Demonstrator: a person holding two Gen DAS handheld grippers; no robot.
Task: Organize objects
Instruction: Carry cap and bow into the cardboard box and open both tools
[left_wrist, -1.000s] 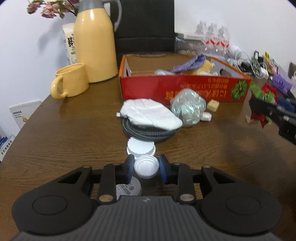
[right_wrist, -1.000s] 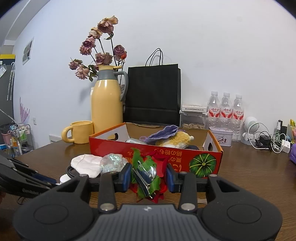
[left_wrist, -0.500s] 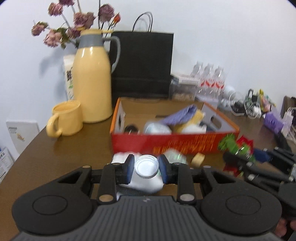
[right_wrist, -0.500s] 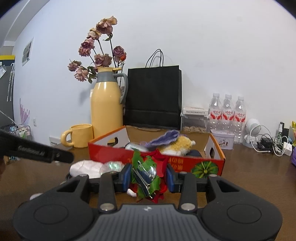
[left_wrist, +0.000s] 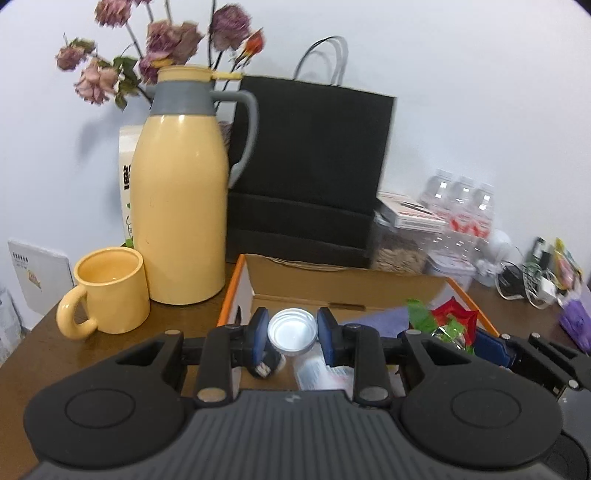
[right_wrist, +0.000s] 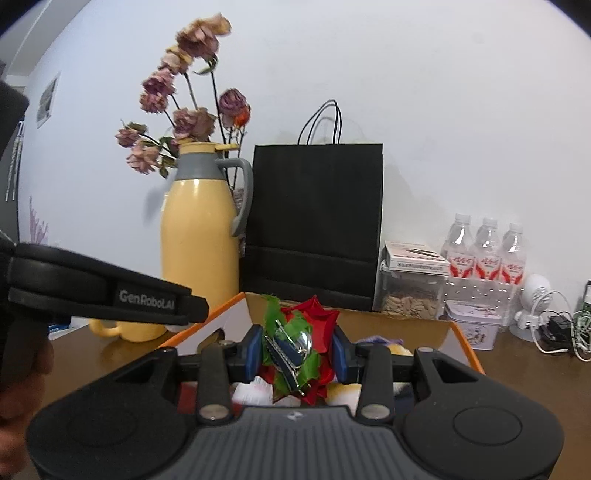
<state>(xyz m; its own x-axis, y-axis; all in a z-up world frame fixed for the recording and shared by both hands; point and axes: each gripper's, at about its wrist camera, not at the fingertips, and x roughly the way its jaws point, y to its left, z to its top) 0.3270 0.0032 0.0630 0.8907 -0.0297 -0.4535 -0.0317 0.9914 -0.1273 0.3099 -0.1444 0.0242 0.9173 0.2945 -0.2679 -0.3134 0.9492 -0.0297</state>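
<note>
grippers both loaded, both over the box. left gripper (left_wrist: 291, 338) is clamped on a small white cap (left_wrist: 292, 331), open side facing the camera, blue pads pinching its rim from both sides. right gripper (right_wrist: 299, 352) is squeezed on a red and green foil bow (right_wrist: 301, 334) with a silver bit in the middle; it bulges above and below the pads. in the left view the right gripper (left_wrist: 495, 345) comes in from the right with the bow (left_wrist: 452, 319) at its tip, close beside the left one.

step in hand, by my read: drop both items into the orange cardboard box (left_wrist: 347, 286). both hang above its open top, cap toward the left end near the white side wall, bow more to the middle. things already lie inside: a purple cloth (left_wrist: 384, 323), a dark small item under the left pads, some white packets. can't tell how high the grippers sit above them.

to do it well: lower the cap a bit before letting go, it's round and could roll or bounce out over the near wall. open the left pads fully and pull straight back. release one side at a time, the tools are crowded. the bow is light and crinkly and may cling to a pad, so open wide and shake off gently.

behind the box: yellow mug (left_wrist: 110, 291), yellow thermos jug (left_wrist: 181, 206), black paper bag (left_wrist: 310, 170), water bottles (left_wrist: 460, 206). none need moving.
</note>
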